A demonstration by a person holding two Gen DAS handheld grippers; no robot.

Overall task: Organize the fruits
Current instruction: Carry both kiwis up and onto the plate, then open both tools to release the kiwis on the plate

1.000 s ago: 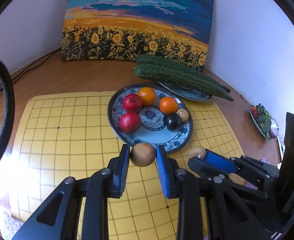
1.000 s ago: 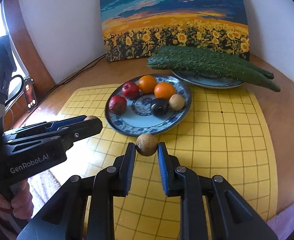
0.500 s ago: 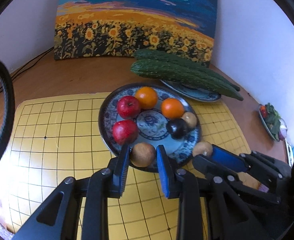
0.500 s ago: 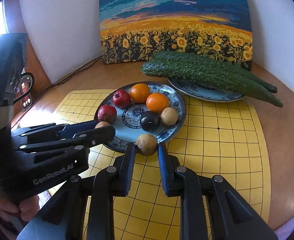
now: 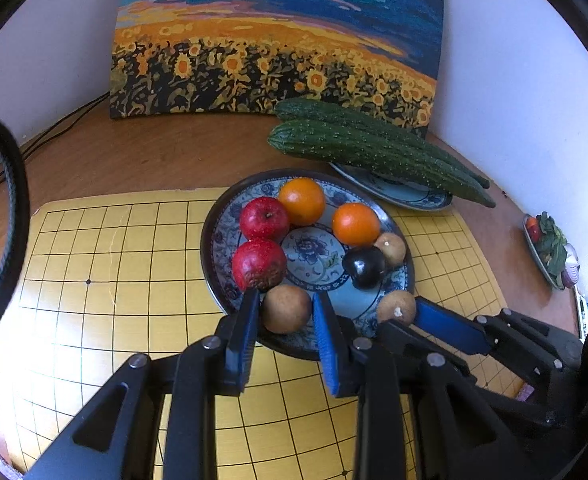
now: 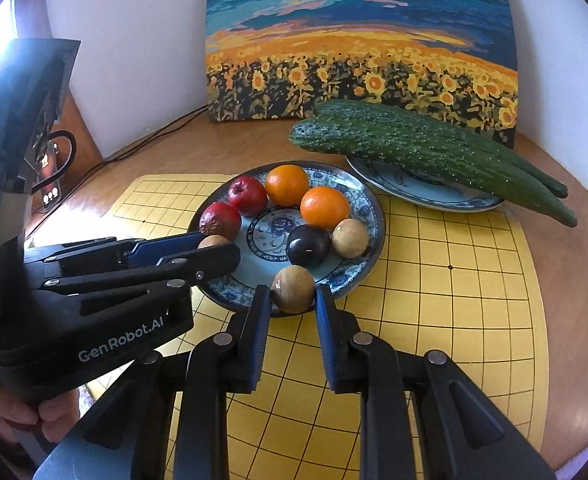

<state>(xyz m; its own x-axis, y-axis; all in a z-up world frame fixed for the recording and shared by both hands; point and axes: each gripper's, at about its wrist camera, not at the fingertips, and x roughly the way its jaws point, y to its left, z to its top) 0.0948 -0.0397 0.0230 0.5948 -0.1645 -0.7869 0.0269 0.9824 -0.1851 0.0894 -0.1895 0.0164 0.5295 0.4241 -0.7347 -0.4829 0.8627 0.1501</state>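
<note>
A blue patterned plate (image 5: 401,280) (image 6: 373,212) holds two red apples (image 5: 264,218), two oranges (image 5: 355,224), a dark plum (image 5: 363,266) and a tan fruit (image 5: 391,248). My left gripper (image 5: 286,310) is shut on a brown round fruit (image 5: 286,309) over the plate's near rim; it shows in the right wrist view (image 6: 214,246) too. My right gripper (image 6: 292,290) is shut on another brown round fruit (image 6: 292,289) over the plate's front rim, also seen in the left wrist view (image 5: 395,307).
Two long cucumbers (image 5: 373,148) (image 6: 425,152) lie on a second plate (image 6: 421,192) behind. A sunflower painting (image 5: 270,48) leans on the wall. A yellow grid mat (image 5: 114,272) covers the wooden table. A small dish of vegetables (image 5: 549,244) sits far right. Cables (image 6: 146,140) run left.
Both grippers have moved forward with their brown fruits, from the mat in front of the plate to over its near rim. Both stay shut.
</note>
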